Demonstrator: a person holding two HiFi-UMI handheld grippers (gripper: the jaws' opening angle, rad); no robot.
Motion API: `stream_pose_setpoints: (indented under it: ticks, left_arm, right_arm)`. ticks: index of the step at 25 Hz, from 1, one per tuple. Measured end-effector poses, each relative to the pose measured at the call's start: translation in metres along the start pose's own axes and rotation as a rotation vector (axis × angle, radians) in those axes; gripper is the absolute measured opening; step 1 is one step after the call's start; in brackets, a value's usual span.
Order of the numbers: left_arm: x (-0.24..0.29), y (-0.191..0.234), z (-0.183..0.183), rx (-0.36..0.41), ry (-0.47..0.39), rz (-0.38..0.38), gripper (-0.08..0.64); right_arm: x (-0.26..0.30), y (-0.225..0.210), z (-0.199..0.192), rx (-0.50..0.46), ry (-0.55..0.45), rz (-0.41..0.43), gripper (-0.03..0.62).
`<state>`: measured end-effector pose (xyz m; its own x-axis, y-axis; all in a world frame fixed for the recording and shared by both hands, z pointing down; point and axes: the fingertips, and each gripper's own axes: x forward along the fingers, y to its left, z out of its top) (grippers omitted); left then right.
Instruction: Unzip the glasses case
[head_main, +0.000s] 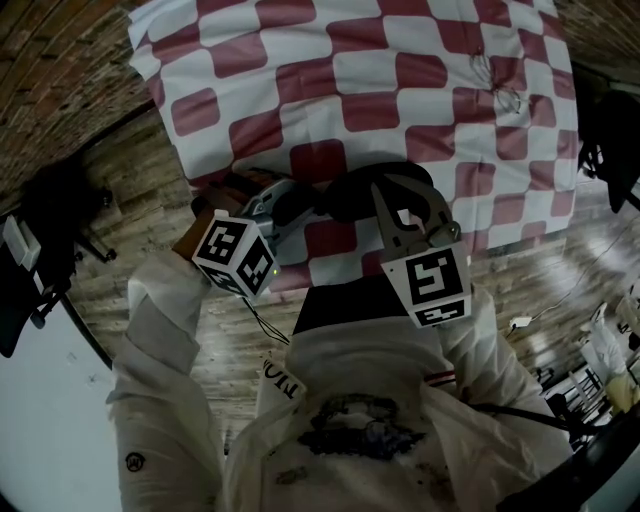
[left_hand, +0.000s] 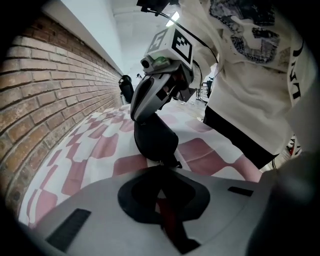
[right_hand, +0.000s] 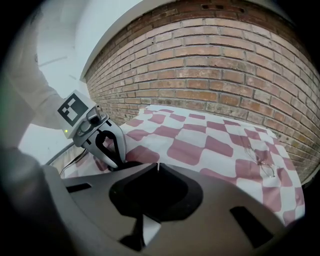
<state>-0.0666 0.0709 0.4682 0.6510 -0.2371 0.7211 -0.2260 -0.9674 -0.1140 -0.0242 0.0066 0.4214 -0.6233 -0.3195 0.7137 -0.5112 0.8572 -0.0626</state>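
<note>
A black glasses case (head_main: 345, 192) hangs above the red-and-white checked tablecloth (head_main: 400, 70), between my two grippers. My right gripper (head_main: 388, 198) is shut on the case; in the left gripper view its grey fingers (left_hand: 145, 102) clamp the top of the case (left_hand: 155, 142). My left gripper (left_hand: 167, 167) is shut at the case's lower tip, on the small black zipper pull (left_hand: 173, 163). In the right gripper view the left gripper (right_hand: 117, 161) meets a dark sliver of the case (right_hand: 131, 164) just beyond my right gripper's (right_hand: 157, 166) closed tips. Most of the case is hidden there.
A pair of wire-frame glasses (head_main: 497, 85) lies on the cloth at the far right, also in the right gripper view (right_hand: 262, 162). A brick wall (right_hand: 225, 75) runs behind the table. A dark bag (head_main: 60, 210) sits on the wooden floor at left.
</note>
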Motion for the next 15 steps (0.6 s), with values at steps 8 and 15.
stream_pose_setpoints:
  ticks: [8, 15]
  left_arm:
    - [-0.001, -0.005, 0.001, -0.074, 0.007, 0.041, 0.006]
    - [-0.003, -0.011, 0.005, -0.188, -0.005, 0.073, 0.006]
  right_arm:
    - [0.001, 0.000, 0.000, -0.016, -0.008, -0.008, 0.021]
    - [0.000, 0.001, 0.000, -0.034, -0.025, -0.031, 0.021]
